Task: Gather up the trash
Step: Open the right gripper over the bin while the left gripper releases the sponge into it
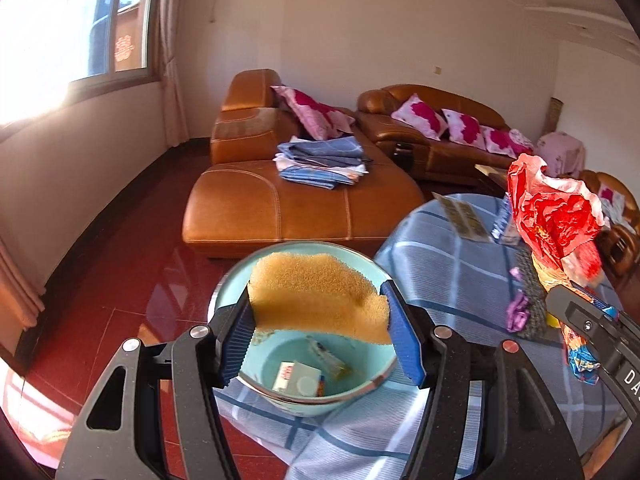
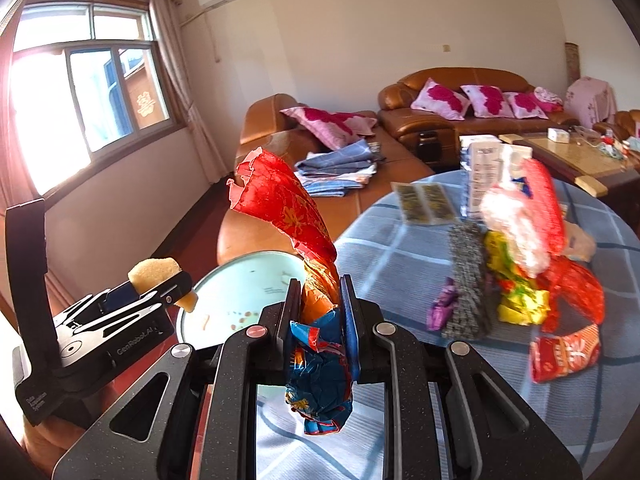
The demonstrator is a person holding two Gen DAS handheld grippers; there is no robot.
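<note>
Trash fills both claws: the left claw (image 1: pixel 320 332) pinches a yellow foam sponge (image 1: pixel 320 292) directly over the pale blue round basin (image 1: pixel 360 390), apparently for dropping, while the right claw (image 2: pixel 320 312) squeezes a crumpled red-and-blue foil wrapper (image 2: pixel 316 360) above the checked blue worktop (image 2: pixel 400 256).

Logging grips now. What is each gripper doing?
Left gripper: closed on the yellow sponge.
Right gripper: closed on crumpled red-and-blue wrapper.

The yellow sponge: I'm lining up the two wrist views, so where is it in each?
Left wrist: sponge at centre, clamped in the left gripper.
Right wrist: sponge at lower left, in that gripper seen from the side.
Shared landmark: the teal basin beneath it.
</note>
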